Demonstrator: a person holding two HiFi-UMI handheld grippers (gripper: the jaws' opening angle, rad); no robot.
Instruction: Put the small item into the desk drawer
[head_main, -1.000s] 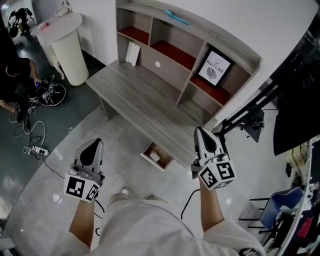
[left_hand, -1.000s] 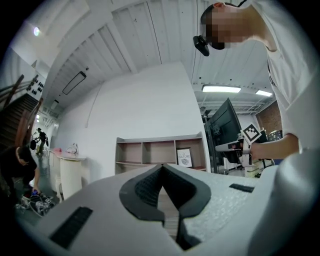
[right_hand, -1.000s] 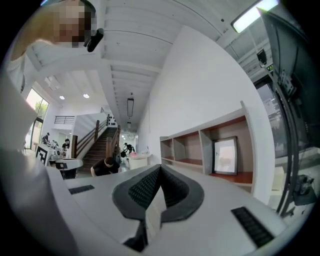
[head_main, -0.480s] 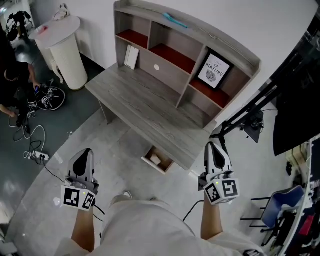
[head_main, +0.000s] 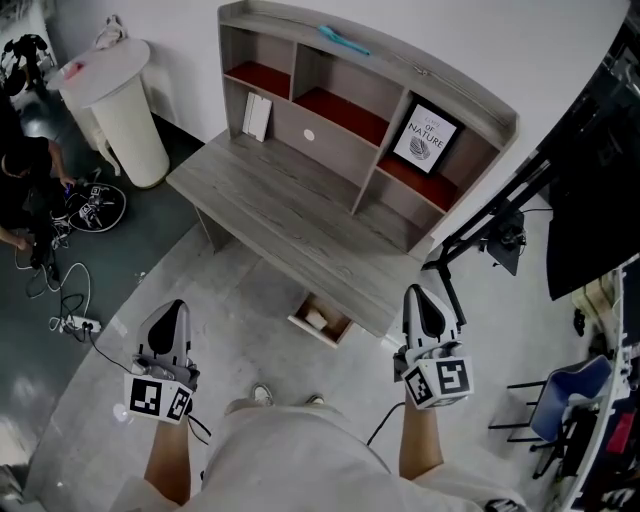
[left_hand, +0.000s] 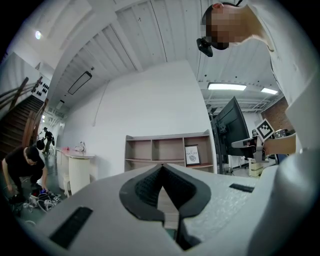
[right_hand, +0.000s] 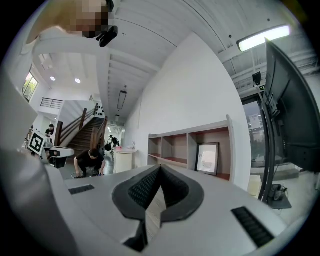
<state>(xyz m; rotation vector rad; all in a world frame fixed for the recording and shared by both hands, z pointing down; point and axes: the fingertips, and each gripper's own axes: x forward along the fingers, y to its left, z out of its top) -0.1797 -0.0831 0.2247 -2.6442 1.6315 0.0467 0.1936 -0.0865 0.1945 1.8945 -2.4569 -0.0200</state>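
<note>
Head view shows the left gripper (head_main: 174, 310) and the right gripper (head_main: 421, 296) held short of the desk (head_main: 270, 205), each pressed together with nothing pinched, while the small item (head_main: 316, 318) is seen lying in the open drawer (head_main: 301, 323) under the desk's front edge, between the two grippers.

Desk (head_main: 270, 205) (drawer (head_main: 336, 333) open) bears a shelf unit (head_main: 432, 76) with framed print (head_main: 426, 140).
</note>
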